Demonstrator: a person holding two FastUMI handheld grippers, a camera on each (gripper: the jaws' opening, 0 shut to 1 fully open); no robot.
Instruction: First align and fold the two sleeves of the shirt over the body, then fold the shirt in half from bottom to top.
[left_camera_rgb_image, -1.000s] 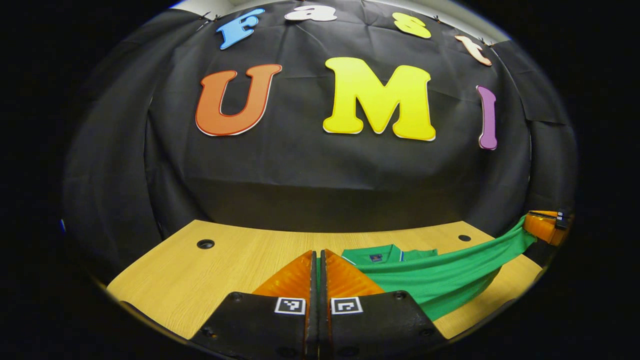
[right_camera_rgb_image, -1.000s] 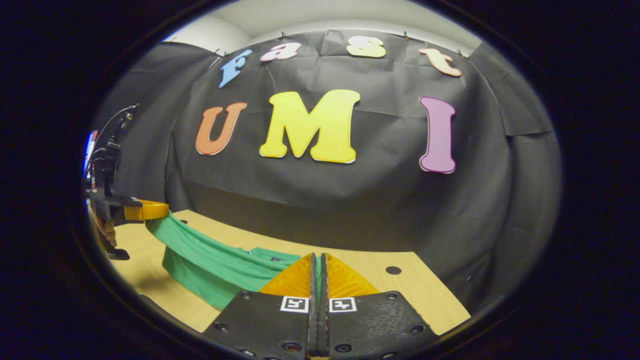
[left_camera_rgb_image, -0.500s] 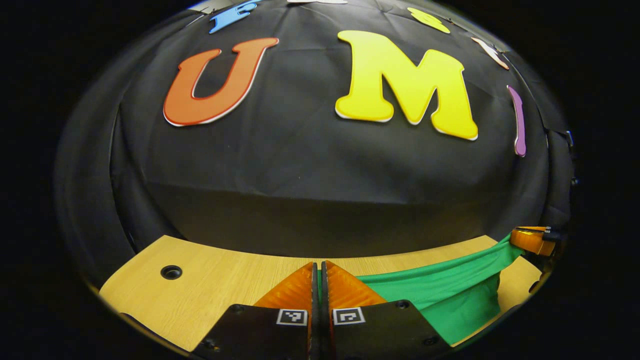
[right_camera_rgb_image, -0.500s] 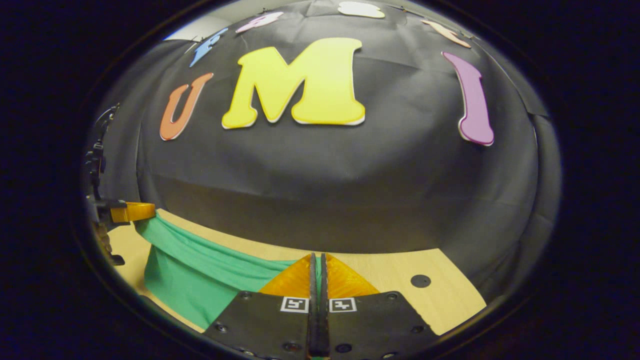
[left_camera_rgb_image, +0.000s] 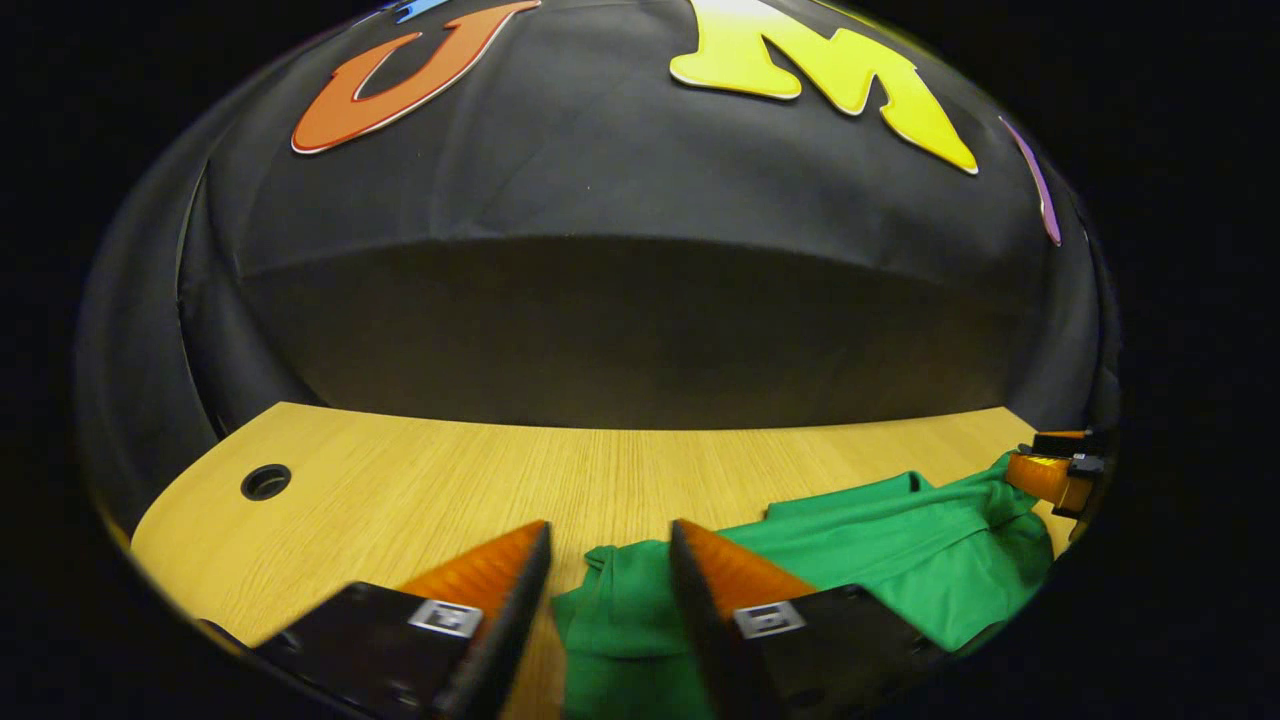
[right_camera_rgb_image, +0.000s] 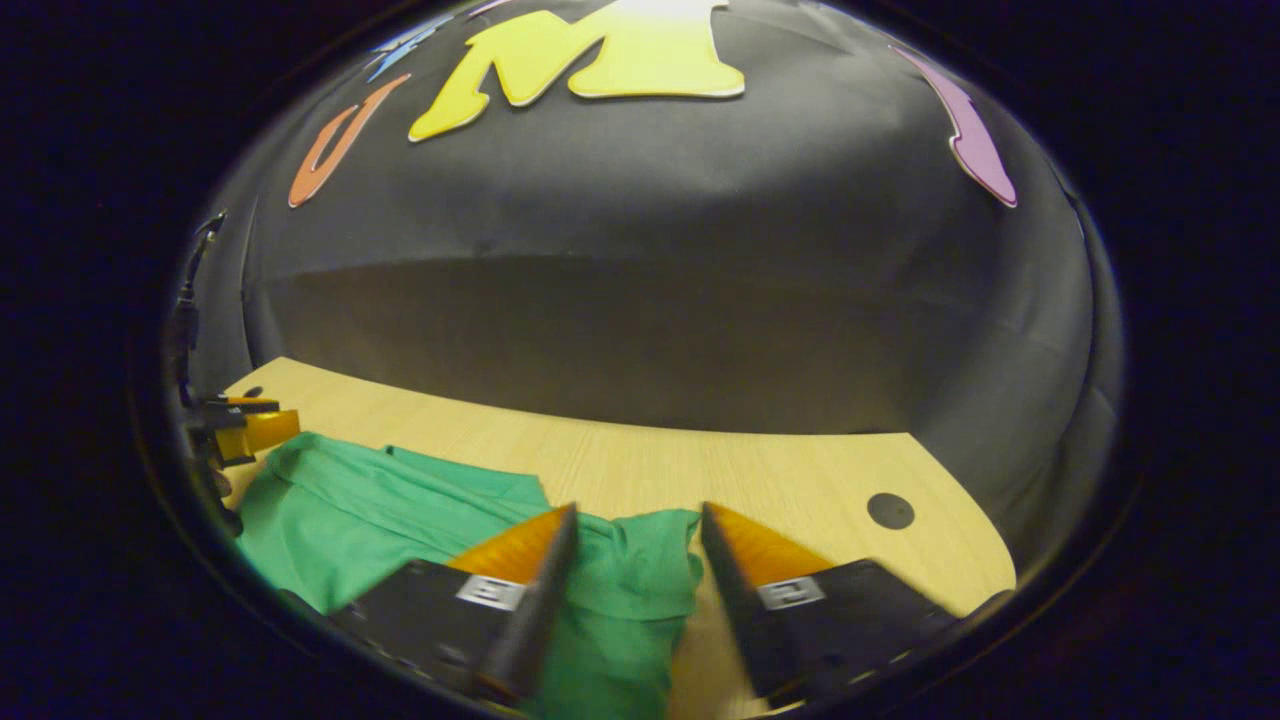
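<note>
Both grippers agape over shirt

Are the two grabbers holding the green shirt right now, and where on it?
No. The left gripper and the right gripper are both open, with the green shirt lying on the table between their fingers.

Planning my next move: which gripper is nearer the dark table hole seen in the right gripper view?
Right. The right gripper sits just left of the hole; the left gripper is across the green shirt.
</note>
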